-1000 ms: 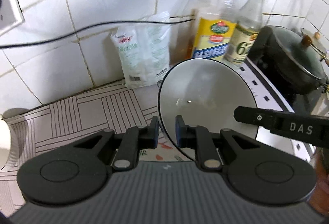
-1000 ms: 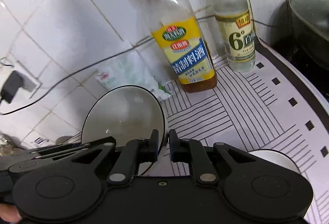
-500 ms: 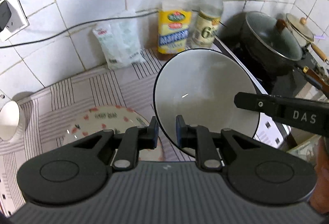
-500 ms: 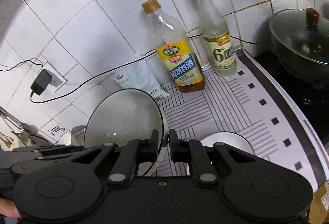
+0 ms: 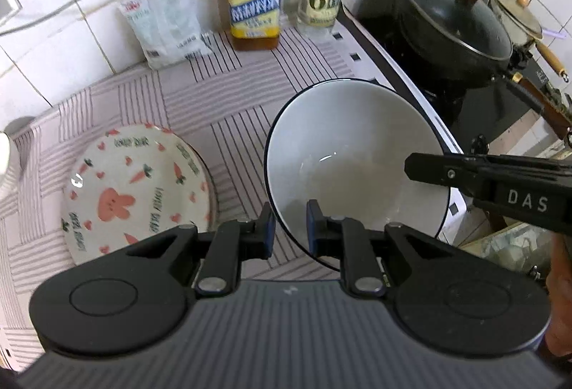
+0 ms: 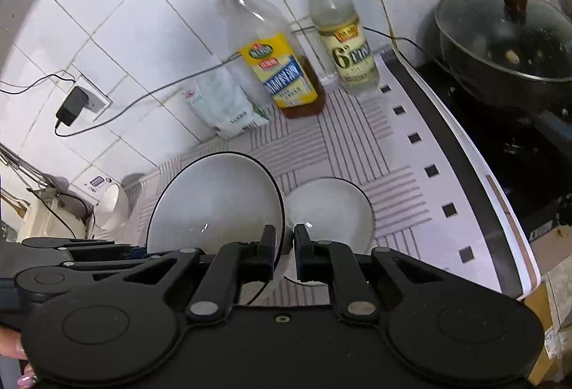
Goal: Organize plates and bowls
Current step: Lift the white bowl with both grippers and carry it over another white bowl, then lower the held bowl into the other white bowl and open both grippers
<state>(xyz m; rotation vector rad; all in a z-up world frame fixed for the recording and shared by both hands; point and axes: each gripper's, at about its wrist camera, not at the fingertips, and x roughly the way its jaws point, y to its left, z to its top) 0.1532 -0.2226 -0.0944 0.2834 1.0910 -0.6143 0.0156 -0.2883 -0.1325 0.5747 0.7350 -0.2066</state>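
Bowl point(image 5: 343, 146) rim pinched by our left gripper point(image 5: 289, 226) and right gripper point(image 6: 285, 247); rabbit plate point(image 5: 132, 188) on table point(image 5: 228, 103).

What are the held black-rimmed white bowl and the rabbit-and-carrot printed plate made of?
Black-rimmed white bowl: apparently glazed ceramic; glossy, with a sharp highlight inside and an opaque wall. Melamine can't be ruled out. Both the left gripper and right gripper clamp its rim.
Rabbit-and-carrot printed plate: likely glazed ceramic or melamine; shiny surface over printed decoration.

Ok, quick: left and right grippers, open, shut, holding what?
Left gripper: shut on the near rim of the white bowl.
Right gripper: shut on the same bowl's opposite rim.
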